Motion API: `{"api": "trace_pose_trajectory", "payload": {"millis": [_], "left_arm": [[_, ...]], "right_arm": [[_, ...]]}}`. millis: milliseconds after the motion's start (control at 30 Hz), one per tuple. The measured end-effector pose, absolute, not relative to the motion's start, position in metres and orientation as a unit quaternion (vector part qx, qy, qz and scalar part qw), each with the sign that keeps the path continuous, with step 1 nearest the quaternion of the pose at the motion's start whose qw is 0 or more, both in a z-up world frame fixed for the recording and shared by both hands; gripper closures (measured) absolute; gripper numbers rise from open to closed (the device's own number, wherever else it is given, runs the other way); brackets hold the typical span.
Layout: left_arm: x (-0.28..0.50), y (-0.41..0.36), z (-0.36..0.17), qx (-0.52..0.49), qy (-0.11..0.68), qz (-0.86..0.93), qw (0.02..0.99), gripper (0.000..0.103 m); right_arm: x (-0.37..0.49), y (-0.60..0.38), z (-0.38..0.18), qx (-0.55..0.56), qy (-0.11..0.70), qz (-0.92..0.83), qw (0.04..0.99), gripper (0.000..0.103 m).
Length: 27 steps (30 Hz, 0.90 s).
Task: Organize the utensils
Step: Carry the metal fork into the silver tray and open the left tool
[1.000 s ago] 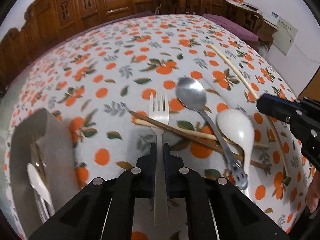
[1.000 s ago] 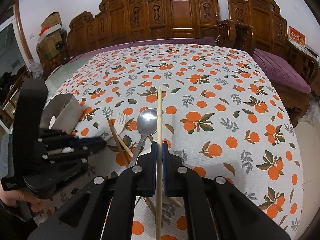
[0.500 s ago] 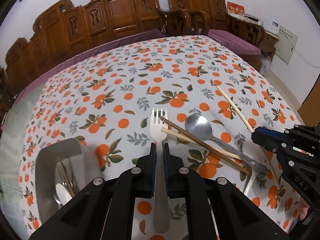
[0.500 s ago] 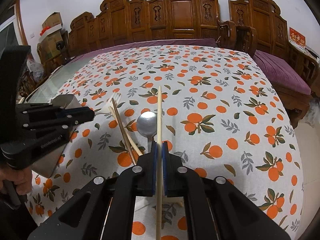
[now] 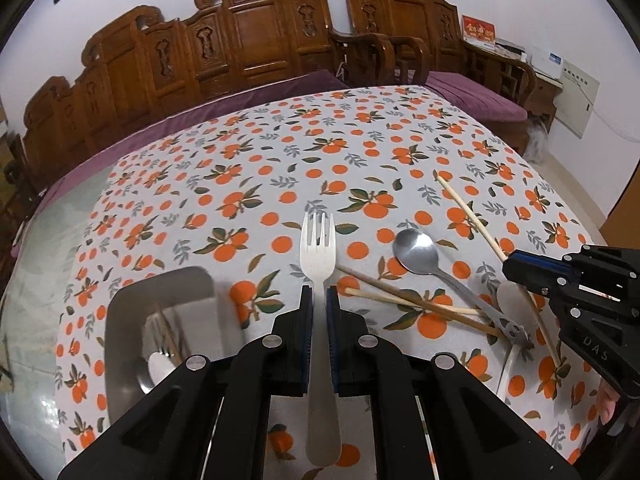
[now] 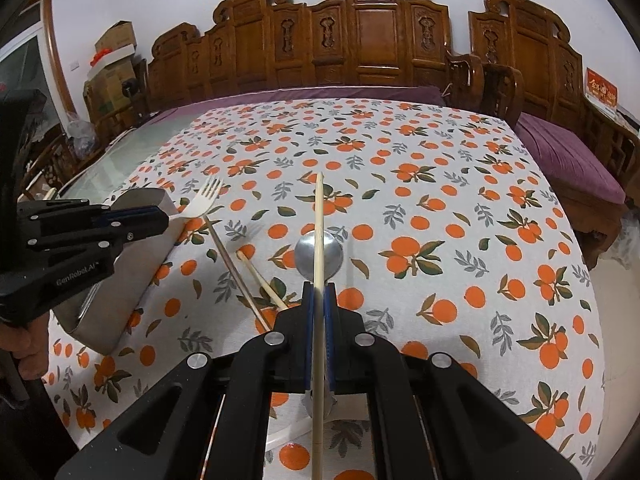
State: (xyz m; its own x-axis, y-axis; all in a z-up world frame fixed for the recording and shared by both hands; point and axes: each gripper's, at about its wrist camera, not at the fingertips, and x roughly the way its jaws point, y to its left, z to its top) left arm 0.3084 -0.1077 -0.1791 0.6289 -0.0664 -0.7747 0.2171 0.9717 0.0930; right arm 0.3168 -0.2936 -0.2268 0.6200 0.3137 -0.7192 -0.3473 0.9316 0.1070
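While the far half of the tablecloth (image 5: 360,140) lies bare up to its edge by the wooden benches (image 5: 248,48), the near part is crowded around the metal holder (image 5: 120,320). Right of the holder, a steel spoon (image 5: 416,250), two crossed chopsticks (image 5: 400,300) and a white spoon (image 5: 510,298) are spread on the cloth. A white fork (image 5: 318,248) is pinched by the left gripper (image 5: 318,300), jaws pressed together on its handle, tines held clear above the cloth just right of the holder. A pale chopstick (image 6: 319,232) is clamped by the right gripper (image 6: 319,296), pointing forward over the steel spoon.
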Motion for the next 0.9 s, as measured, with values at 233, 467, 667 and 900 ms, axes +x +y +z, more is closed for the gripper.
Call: {"api": "trace_pose_trajectory", "payload": {"millis": [233, 467, 667, 900], "left_arm": [[0.3, -0.101, -0.171, 0.089, 0.417, -0.076, 0.901, 0.097], [0.285, -0.088, -0.165, 0.081, 0.412, -0.075, 0.905, 0.097], [0.272, -0.069, -0.161, 0.081, 0.408, -0.071, 0.907, 0.097], [0.264, -0.037, -0.161, 0.069, 0.408, -0.056, 0.909, 0.097]], "right_arm": [[0.314, -0.283, -0.226, -0.018, 0.397, 0.201, 0.895, 0.097], [0.305, -0.264, -0.221, -0.016, 0.396, 0.225, 0.89, 0.097], [0.297, -0.246, -0.22, -0.034, 0.399, 0.235, 0.886, 0.097], [0.288, -0.227, -0.225, -0.054, 0.406, 0.244, 0.879, 0.097]]}}
